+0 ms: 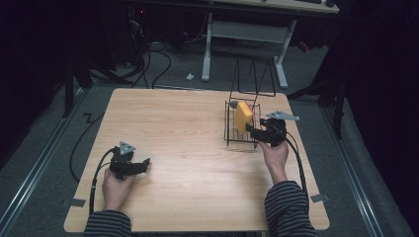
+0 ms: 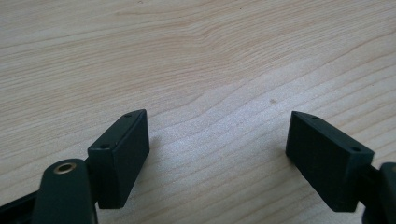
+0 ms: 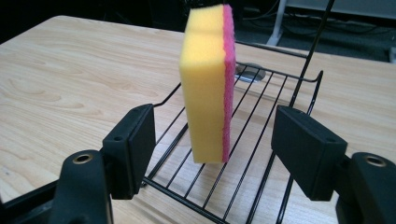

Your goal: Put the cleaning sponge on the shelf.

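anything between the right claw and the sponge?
No. In the right gripper view the sponge stands on edge on the wire rack, just ahead of the open right claw; the gap holds just bare rack wires.

High view dim, surroundings black; gripper views brighter, sharp, soft shadows.
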`<state>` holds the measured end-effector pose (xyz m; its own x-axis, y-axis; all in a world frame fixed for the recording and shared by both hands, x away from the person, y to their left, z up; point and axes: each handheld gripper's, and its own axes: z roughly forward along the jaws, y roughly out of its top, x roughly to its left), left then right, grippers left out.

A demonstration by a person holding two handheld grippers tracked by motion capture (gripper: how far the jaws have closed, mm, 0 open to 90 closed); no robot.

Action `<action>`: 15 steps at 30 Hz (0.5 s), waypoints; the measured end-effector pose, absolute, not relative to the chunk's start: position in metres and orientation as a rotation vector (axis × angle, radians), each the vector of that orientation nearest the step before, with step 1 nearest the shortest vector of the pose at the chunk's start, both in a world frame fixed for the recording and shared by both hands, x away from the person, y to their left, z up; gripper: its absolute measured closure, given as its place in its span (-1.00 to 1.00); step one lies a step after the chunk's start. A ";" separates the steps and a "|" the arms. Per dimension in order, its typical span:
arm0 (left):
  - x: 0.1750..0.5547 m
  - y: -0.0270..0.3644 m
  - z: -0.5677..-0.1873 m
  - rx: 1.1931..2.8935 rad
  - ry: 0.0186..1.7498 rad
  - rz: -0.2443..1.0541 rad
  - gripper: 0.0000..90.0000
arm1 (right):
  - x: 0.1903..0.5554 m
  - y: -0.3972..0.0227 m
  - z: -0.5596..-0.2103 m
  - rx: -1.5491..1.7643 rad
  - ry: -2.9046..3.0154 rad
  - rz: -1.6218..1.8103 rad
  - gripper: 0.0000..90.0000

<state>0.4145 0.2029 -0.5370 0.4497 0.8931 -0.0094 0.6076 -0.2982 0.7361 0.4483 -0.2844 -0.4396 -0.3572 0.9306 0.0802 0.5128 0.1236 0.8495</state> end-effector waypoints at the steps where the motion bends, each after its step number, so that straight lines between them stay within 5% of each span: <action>1: 0.414 0.203 -0.537 2.023 1.252 0.538 -0.51 | 0.447 -0.285 -0.438 1.387 1.932 1.151 -0.30; 15: 0.414 0.203 -0.537 2.023 1.252 0.538 -0.51 | 0.423 -0.304 -0.424 1.378 1.878 1.187 -0.24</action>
